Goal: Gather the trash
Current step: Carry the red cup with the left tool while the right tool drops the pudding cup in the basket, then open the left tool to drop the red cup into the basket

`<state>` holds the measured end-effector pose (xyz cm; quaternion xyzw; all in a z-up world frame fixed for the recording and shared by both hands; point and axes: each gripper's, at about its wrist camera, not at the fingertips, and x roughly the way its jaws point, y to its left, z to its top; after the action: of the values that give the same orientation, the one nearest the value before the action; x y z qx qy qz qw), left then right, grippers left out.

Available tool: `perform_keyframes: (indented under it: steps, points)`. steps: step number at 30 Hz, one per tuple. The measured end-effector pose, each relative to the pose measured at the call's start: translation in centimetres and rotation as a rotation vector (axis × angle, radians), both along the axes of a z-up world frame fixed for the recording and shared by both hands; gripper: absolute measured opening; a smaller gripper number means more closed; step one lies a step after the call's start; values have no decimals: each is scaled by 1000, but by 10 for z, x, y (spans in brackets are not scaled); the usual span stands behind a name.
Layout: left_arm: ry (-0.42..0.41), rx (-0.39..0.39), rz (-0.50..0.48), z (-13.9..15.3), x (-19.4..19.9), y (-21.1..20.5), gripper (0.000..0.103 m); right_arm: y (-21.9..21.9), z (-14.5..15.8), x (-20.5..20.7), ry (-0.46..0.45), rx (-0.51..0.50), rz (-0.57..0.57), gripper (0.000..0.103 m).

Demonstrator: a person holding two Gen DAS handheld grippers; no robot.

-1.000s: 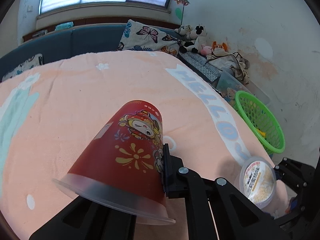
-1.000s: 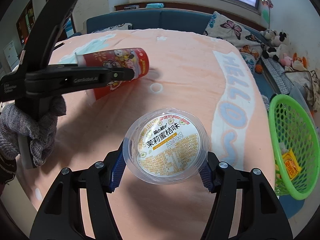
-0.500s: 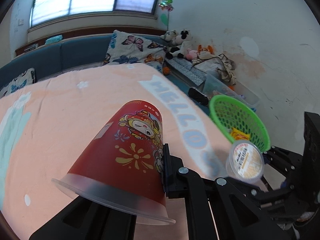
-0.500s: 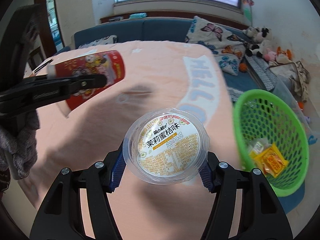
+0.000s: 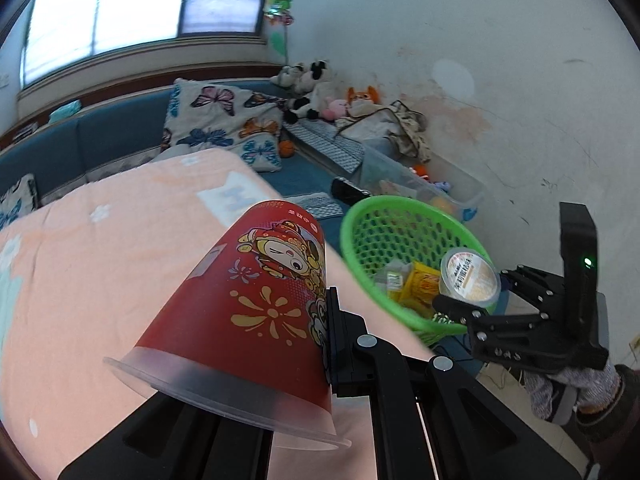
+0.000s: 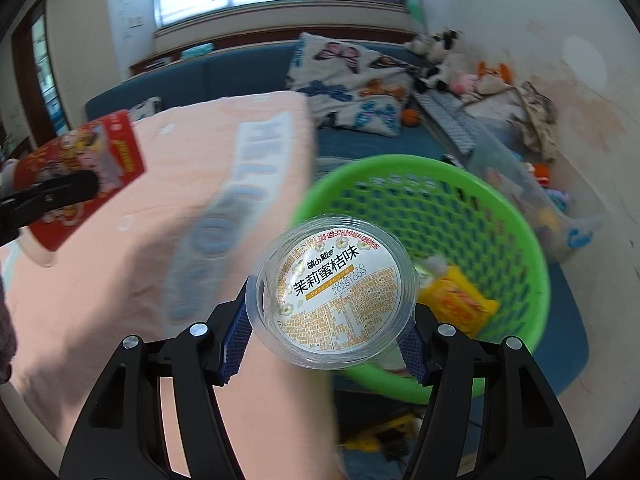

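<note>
Right gripper (image 6: 325, 346) clamps a clear round plastic tub with a printed white-and-orange lid (image 6: 334, 294) between its blue-padded fingers (image 6: 236, 334), lid tilted toward the camera. The tub sits over the near rim of the green perforated plastic basket (image 6: 516, 216) — in the left wrist view it shows at the basket's right edge (image 5: 470, 278). A yellow snack wrapper (image 6: 460, 300) lies inside the basket. Left gripper (image 5: 256, 344) is closed on a red tapered paper cup with cartoon print and a frosted rim (image 5: 256, 300), held tilted, mouth toward the camera, above the peach towel printed with pale-blue letters (image 5: 80, 280). The basket stands just beside the towel's edge.
</note>
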<state>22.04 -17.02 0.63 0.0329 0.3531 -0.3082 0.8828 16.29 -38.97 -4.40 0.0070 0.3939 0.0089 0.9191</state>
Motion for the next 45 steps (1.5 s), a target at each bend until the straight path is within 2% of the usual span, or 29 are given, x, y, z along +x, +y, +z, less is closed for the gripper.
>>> perform_keyframes:
  steps: [6,13,15,18,33,45]
  points:
    - [-9,31,-57,4,2,-41,4,-47,-14,13,31,48,-77,63]
    - [-2,64,-111,-1,8,-80,4,-74,-30,23,65,94,-121,64]
    - [1,74,-126,-4,10,-89,4,-79,-33,24,69,107,-127,68]
    - [8,88,-143,-7,11,-104,4,-85,-36,24,71,113,-135,73]
    - [83,154,-217,-41,29,-155,4,-95,-19,-2,16,86,-148,76]
    - [120,212,-240,-63,31,-180,4,-110,-25,-14,20,122,-185,77]
